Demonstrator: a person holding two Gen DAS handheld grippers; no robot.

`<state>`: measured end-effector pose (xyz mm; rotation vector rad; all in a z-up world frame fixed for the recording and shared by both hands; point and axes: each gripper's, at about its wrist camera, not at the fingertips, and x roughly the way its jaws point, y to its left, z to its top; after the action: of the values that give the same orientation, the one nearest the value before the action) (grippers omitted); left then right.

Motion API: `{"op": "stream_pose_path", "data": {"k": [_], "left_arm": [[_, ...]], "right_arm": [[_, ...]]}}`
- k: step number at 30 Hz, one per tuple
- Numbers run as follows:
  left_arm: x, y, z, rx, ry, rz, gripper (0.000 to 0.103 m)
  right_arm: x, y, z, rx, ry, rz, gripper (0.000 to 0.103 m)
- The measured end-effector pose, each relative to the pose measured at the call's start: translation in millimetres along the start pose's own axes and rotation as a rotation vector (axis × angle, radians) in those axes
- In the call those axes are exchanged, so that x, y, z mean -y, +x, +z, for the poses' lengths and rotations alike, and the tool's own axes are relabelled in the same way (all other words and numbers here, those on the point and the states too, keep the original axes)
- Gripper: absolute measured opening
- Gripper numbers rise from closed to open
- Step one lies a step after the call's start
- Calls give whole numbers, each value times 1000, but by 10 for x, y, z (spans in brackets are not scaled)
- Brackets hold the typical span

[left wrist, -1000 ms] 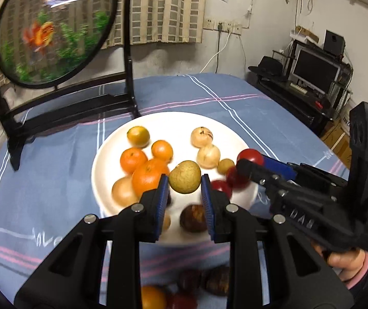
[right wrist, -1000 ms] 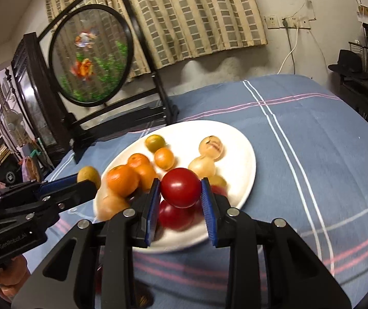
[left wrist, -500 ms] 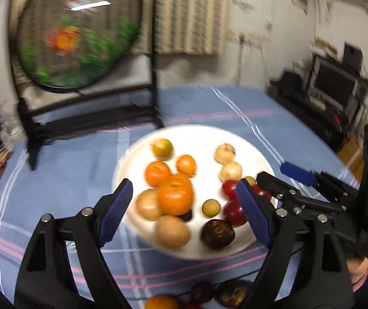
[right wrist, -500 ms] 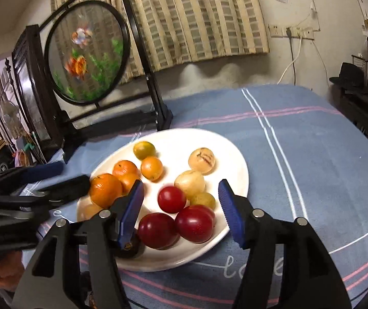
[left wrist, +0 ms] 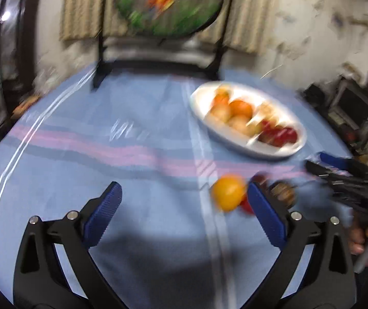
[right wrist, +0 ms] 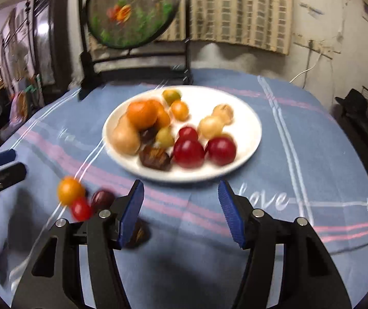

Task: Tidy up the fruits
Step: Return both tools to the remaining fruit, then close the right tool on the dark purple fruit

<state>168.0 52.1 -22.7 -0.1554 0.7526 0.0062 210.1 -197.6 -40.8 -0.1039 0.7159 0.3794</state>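
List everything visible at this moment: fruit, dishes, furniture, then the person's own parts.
plate: one, white, mid-table.
fruit on plate: about a dozen; orange, yellow-tan, red, dark brown.
loose fruit: one orange, one red, two dark, on cloth before the plate.
tablecloth: one, blue, pink and white stripes.
round screen: one, goldfish picture, black stand, behind plate.
curtain: striped beige, on wall.
left gripper: black, blue pads, open, empty.
right gripper: black, blue pads, open, empty.
hand: one, right edge of left view.
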Motion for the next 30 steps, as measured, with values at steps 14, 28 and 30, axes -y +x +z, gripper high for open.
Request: {"op": "stream_pose_path", "data": {"k": [14,28,30], "left_arm": [[-78,-27,-14,23,-21,51,100],[-71,-24,-11,15,-24,42,100],[-62,-22,-11,15,-20,44,100]], "right_arm": [[-395,-25,-223,-79,-121,88,61],[-514,157,-295,-124,-175,54,61],[-506,177,-289,-128,-176,54,61]]}}
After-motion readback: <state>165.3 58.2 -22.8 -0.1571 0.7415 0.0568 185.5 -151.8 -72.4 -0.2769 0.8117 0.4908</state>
